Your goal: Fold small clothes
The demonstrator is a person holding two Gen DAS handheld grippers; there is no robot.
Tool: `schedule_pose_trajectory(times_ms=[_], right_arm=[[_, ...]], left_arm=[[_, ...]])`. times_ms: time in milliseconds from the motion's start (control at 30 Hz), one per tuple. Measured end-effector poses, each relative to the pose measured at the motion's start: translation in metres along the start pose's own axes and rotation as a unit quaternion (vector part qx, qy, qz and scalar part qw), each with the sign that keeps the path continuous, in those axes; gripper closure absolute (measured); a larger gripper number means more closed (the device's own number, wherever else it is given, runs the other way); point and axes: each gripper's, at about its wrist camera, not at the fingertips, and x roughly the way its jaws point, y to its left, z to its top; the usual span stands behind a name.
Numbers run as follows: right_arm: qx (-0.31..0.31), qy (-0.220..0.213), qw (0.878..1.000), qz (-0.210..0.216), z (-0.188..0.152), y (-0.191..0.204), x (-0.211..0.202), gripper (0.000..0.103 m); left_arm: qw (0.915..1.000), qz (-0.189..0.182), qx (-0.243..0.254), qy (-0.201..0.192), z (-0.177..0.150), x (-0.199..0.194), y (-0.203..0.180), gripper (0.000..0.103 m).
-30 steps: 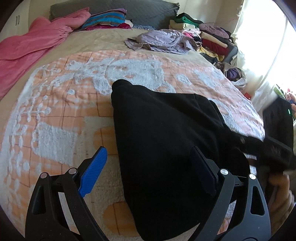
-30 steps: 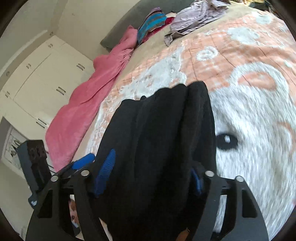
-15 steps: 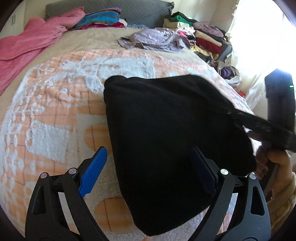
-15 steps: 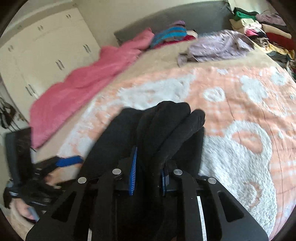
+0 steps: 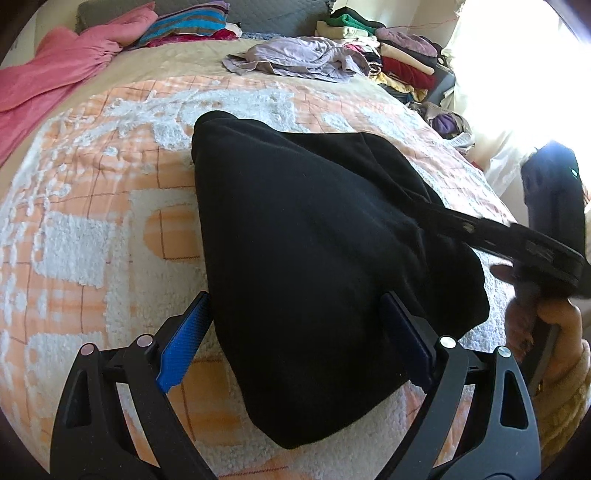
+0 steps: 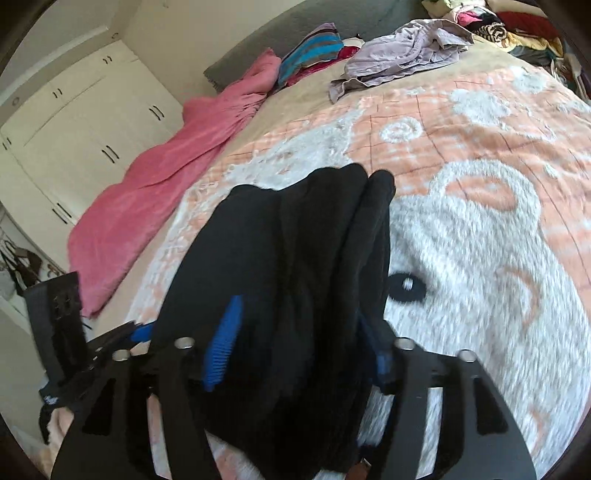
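A black garment [image 5: 306, 240] lies folded on the orange-and-white blanket [image 5: 92, 192]. My left gripper [image 5: 295, 343] is open, its blue pads either side of the garment's near end. My right gripper [image 6: 299, 339] is open around bunched folds of the same black garment [image 6: 295, 240], which fills the gap between its fingers. The right gripper also shows in the left wrist view [image 5: 491, 236], reaching into the garment's right edge. The left gripper shows at the lower left of the right wrist view [image 6: 140, 332].
A lilac garment [image 5: 295, 59] lies crumpled at the far side of the bed. A pink blanket [image 5: 48, 74] lies at the far left beside striped clothes [image 5: 184, 27]. Piled clothes [image 5: 399, 62] sit at the far right. White wardrobes [image 6: 74, 122] stand beyond the bed.
My right gripper shut on the garment's bunched folds half a second ago and has now opened again. The garment's right side has shifted and settled. My left gripper stayed open.
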Motion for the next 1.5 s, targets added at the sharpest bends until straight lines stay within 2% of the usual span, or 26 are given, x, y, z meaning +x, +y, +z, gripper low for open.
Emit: schedule_pose_trajectory(times_ms=[133, 300, 367, 400, 433, 533, 767, 833, 967, 1067, 1200, 1267, 1367, 1433, 1500], right_arm=[[0.001, 0.001, 1.000, 0.012, -0.015, 0.007, -0.011, 0.038], [0.012, 0.009, 1.000, 0.015, -0.023, 0.006, -0.007, 0.039], [0.012, 0.013, 1.000, 0.020, -0.023, 0.005, -0.003, 0.053], [0.009, 0.014, 1.000, 0.016, -0.022, 0.006, -0.003, 0.068], [0.003, 0.015, 1.000, 0.012, -0.021, 0.007, -0.004, 0.074], [-0.020, 0.014, 1.000, -0.001, -0.018, 0.015, -0.008, 0.079], [-0.065, -0.007, 0.998, -0.021, -0.006, 0.029, -0.026, 0.082], [-0.075, -0.008, 0.997, -0.032, -0.006, 0.027, -0.029, 0.082], [-0.054, 0.006, 0.998, -0.043, -0.015, 0.012, -0.019, 0.081], [-0.043, 0.012, 0.998, -0.051, -0.024, 0.006, -0.010, 0.077], [-0.025, -0.002, 0.998, -0.061, -0.030, -0.001, -0.010, 0.065], [-0.023, -0.008, 0.998, -0.063, -0.032, -0.001, -0.013, 0.063], [-0.033, -0.013, 0.996, -0.080, -0.037, 0.004, -0.017, 0.056], [-0.043, -0.016, 0.994, -0.097, -0.039, 0.009, -0.020, 0.046], [-0.048, -0.023, 0.993, -0.105, -0.040, 0.013, -0.025, 0.042]], left_arm=[[1.0000, 0.000, 0.001, -0.001, -0.004, -0.003, -0.001, 0.019], [1.0000, 0.001, -0.002, -0.001, -0.007, -0.007, 0.000, 0.019], [1.0000, 0.002, -0.006, -0.003, -0.008, -0.010, 0.000, 0.019], [1.0000, 0.002, -0.007, -0.004, -0.009, -0.011, 0.001, 0.019], [0.9999, 0.003, -0.009, -0.005, -0.009, -0.013, 0.001, 0.019], [0.9998, -0.009, -0.015, -0.011, -0.009, -0.017, 0.000, 0.019], [0.9997, -0.012, -0.015, -0.014, -0.009, -0.024, -0.006, 0.026], [0.9997, -0.020, -0.012, -0.012, -0.010, -0.026, -0.008, 0.026], [0.9999, -0.010, 0.003, -0.007, -0.012, -0.024, -0.016, 0.026], [1.0000, -0.006, 0.002, 0.000, -0.014, -0.019, -0.016, 0.026], [1.0000, -0.005, 0.003, 0.007, -0.017, -0.015, -0.014, 0.026], [0.9999, -0.009, -0.002, 0.009, -0.019, -0.014, -0.011, 0.026], [0.9999, -0.012, -0.008, 0.009, -0.020, -0.013, -0.009, 0.026], [0.9998, -0.014, -0.009, 0.008, -0.020, -0.014, -0.009, 0.026], [0.9999, -0.012, -0.009, 0.005, -0.020, -0.014, -0.009, 0.026]])
